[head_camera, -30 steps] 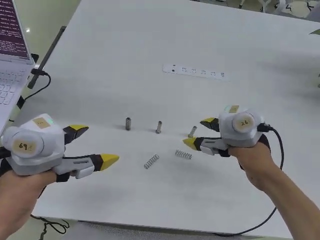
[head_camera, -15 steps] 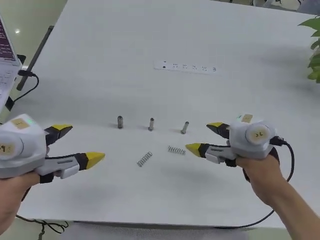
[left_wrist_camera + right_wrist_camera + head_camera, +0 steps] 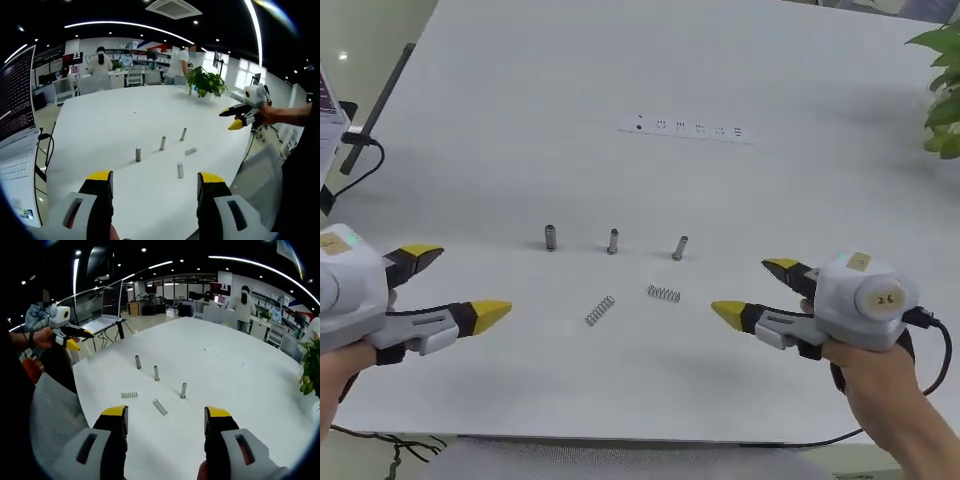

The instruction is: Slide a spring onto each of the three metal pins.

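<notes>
Three pins [image 3: 613,241]: head view, upright in a row on the bench [image 3: 620,80]; two springs [image 3: 663,293] lie flat just before them.
Left gripper [image 3: 155,177]: left gripper view, jaws spread, empty.
Right gripper [image 3: 166,412]: right gripper view, jaws spread, empty.

right hand-held gripper [image 3: 744,288] backed away from the pins [image 3: 613,241].

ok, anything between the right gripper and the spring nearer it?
Nothing. In the head view, only bare tabletop separates the right gripper from that spring.
</notes>
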The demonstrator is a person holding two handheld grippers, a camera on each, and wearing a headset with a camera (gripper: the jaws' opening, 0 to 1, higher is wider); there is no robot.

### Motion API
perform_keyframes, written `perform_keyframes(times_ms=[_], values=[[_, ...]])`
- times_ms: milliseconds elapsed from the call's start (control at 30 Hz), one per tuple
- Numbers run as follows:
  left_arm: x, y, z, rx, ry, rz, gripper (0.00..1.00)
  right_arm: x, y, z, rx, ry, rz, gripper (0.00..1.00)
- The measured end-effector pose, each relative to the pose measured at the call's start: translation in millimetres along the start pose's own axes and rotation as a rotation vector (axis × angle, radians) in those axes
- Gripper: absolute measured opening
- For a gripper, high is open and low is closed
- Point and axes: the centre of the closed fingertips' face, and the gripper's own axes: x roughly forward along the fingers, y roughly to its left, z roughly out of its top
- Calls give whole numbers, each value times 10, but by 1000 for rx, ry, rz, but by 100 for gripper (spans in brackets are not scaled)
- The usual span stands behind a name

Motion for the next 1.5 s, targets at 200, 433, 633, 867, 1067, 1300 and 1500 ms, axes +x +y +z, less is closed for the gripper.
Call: perform_keyframes(times_ms=[200,433,633,867,1067,1300,1500], values=[[15,-20,16,-1,-5,-6,65,-75,30,-43,26,-8,-8,65],[101,-114,11,14,5,-34,66,-91,75,-84,30,10,7,68],[224,-217,21,21,6,-63,65,-95,59,-78,25,13,5,68],[440,-354,11,36,23,-105,65,-81,73,-85,32,18,19,68],[642,-452,-49,35,43,-140,64,-85,89,-128,28,30,24,68],[857,-572,-177,37,81,-181,64,-114,63,-142,33,24,22,69],[992,-632,-248,34,100,-204,63,-132,56,-136,35,19,19,70]])
